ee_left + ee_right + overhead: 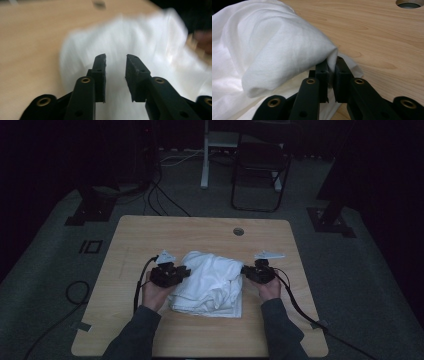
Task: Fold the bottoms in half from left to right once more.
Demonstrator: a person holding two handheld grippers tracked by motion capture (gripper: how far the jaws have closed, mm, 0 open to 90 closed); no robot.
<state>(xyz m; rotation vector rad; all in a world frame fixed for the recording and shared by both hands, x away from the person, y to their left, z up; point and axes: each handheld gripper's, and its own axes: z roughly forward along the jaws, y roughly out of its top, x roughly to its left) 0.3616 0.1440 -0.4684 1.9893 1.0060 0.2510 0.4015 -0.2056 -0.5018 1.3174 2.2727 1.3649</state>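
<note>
We pinch white cloth (287,47) edge w/ right claw (332,72) to lift fold; left claw (115,72) open, empty, over cloth on table (150,235).

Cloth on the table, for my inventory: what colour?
Plain white cloth, clearest in the right gripper view.
</note>
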